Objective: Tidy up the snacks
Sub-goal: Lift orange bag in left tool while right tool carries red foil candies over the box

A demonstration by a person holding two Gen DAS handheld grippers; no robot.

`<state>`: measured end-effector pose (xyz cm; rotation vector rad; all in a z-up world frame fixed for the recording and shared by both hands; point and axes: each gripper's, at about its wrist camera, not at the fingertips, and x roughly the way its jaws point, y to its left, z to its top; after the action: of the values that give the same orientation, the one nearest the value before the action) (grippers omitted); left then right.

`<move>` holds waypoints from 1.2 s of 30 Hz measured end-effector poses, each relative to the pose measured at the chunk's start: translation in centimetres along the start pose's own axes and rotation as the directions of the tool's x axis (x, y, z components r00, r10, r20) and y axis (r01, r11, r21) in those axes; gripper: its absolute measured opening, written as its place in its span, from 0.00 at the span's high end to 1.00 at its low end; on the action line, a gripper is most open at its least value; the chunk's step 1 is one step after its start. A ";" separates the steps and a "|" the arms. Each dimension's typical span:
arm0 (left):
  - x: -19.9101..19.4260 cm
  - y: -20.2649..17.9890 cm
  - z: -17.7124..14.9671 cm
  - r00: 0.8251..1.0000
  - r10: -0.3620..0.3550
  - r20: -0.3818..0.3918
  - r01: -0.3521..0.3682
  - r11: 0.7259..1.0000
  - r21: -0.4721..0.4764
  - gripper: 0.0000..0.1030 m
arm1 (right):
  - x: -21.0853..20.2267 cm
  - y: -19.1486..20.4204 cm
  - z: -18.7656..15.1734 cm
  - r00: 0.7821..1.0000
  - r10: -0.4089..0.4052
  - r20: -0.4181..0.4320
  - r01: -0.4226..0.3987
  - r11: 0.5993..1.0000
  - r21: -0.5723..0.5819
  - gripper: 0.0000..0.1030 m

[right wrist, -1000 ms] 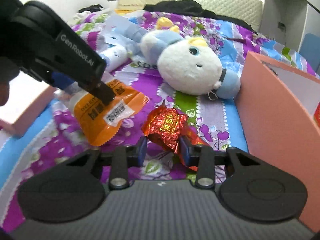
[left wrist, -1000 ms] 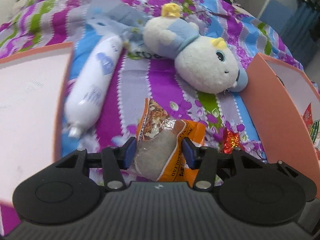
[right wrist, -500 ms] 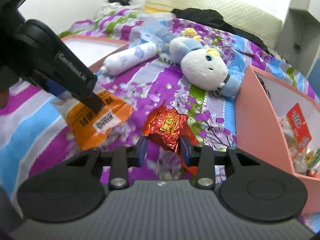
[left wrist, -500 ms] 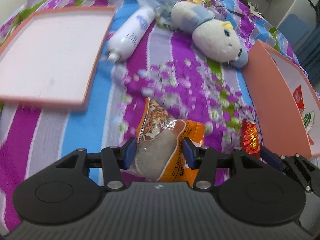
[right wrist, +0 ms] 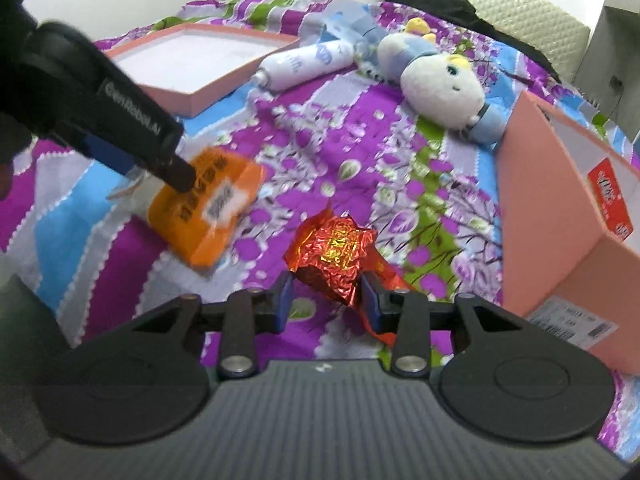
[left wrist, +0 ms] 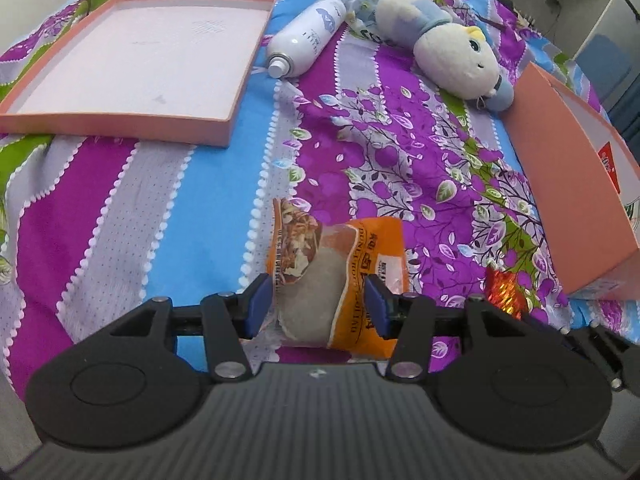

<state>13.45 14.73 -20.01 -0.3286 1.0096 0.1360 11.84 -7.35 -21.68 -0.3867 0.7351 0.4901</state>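
Note:
My left gripper is shut on an orange snack packet and holds it above the bedspread. The packet also shows in the right wrist view, under the left gripper's fingers. My right gripper is shut on a crumpled red foil snack, which also shows at the right in the left wrist view. A pink box with snack packs inside stands to the right of both grippers. It also shows in the left wrist view.
A shallow pink box lid lies at the far left on the floral bedspread. A white spray bottle and a plush toy lie at the back. A crumpled blue-grey bag lies behind the bottle.
Both grippers have risen and pulled back from the bed with their snacks held. The lid, bottle and plush toy now look farther away.

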 end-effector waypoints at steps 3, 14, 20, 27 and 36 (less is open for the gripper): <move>0.0 0.4 -0.2 1.000 -0.008 0.006 0.008 1.000 0.009 0.30 | 0.5 0.3 -0.7 1.000 0.013 -0.013 -0.013 1.000 0.019 0.58; -0.2 1.8 -1.7 0.998 -0.041 0.048 0.040 0.999 0.028 0.23 | 0.6 -0.5 -1.6 0.997 0.058 0.056 -0.069 0.973 0.222 0.27; 0.2 1.9 -1.8 0.996 -0.043 0.073 0.043 0.999 -0.001 0.23 | 1.7 -1.0 -1.4 0.995 0.049 0.083 -0.071 0.955 0.286 0.33; 1.1 0.9 -2.1 0.992 -0.068 0.105 0.065 0.997 0.030 0.24 | 2.2 -0.6 -1.3 0.999 -0.005 0.053 -0.008 0.970 0.243 0.54; 1.9 -1.3 -1.9 0.996 0.005 0.084 -0.012 0.997 0.077 0.41 | 0.5 -1.7 -1.3 0.999 0.023 0.038 -0.032 0.972 0.233 0.60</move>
<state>13.21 12.83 -22.31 -0.2461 0.9308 0.1170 12.41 -9.24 -22.59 -0.1471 0.7557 0.4295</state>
